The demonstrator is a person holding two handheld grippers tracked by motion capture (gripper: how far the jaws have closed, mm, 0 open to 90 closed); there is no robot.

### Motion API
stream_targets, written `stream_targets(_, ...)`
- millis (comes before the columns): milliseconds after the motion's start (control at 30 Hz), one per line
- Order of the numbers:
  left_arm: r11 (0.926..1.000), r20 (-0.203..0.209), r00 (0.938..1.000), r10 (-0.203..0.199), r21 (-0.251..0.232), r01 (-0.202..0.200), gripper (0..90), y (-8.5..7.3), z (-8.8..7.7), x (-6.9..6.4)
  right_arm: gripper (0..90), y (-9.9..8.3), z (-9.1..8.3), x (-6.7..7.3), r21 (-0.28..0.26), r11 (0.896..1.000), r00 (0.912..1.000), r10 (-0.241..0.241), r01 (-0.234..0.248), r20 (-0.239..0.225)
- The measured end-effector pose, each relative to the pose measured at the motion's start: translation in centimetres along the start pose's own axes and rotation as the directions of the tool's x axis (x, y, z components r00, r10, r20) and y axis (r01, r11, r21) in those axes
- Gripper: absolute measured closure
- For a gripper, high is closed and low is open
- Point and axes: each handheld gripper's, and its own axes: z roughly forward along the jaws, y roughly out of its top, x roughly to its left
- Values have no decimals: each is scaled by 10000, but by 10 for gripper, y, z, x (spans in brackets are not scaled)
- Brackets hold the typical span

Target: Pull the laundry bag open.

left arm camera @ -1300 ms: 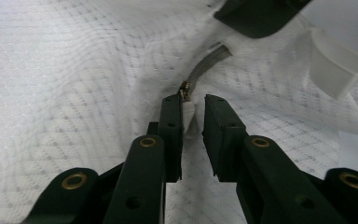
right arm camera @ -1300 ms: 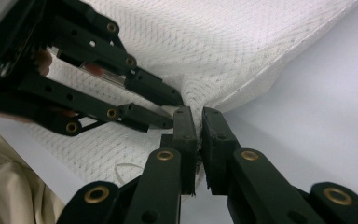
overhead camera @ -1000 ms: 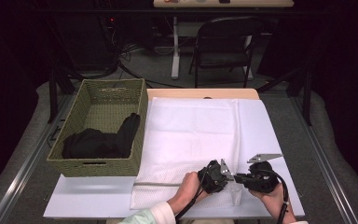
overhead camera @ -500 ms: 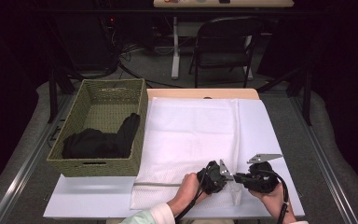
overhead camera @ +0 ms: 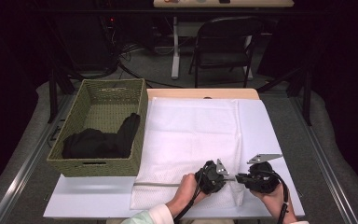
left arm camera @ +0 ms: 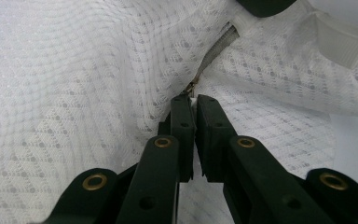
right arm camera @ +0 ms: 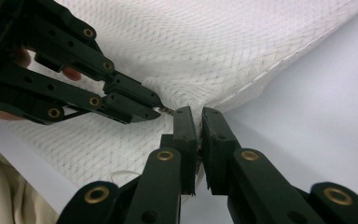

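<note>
A white mesh laundry bag [overhead camera: 191, 140] lies flat on the bench [overhead camera: 270, 140], beside a woven basket [overhead camera: 98, 135] that holds dark clothes [overhead camera: 98, 142]. Both grippers meet at the bag's near edge, where the zipper [left arm camera: 214, 53] runs. The left gripper [left arm camera: 193, 100] is pressed together on what looks like the zipper pull, and the right gripper [right arm camera: 199, 112] is pinched on the bag's fabric edge just beside it. By my judgement the work is at an early stage: the zip seems barely started, the bag looks flat and empty, and the clothes remain in the basket, so opening and filling are probably all left to do. The high view gives the whole layout, with basket, clothes and both hands; the left gripper view shows the grey zipper tape and small metal pull, and the right gripper view shows the left gripper's tips [right arm camera: 156, 105] close against its own.
</note>
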Motion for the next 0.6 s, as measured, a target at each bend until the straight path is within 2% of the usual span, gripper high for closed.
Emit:
stream_targets(167, 9999, 2, 10000, -65, -105, 65, 859, -2, -2, 0, 850, -1, 0, -1, 99, 9999, 9999, 20, -22, 161)
stream_targets(333, 9999, -112, 9998, -136, -74, 135, 859, -2, -4, -1, 852, -1, 1, -2, 81, 10000, 10000, 1, -1, 51)
stream_targets(400, 9999, -36, 9999, -126, -74, 126, 859, -3, -5, -1, 853, -2, 0, -2, 81, 10000, 10000, 14, -14, 72)
stream_targets(600, 9998, -324, 9994, -146, -161, 141, 860, -3, -8, -4, 854, -2, 0, -2, 95, 10000, 10000, 25, -26, 65)
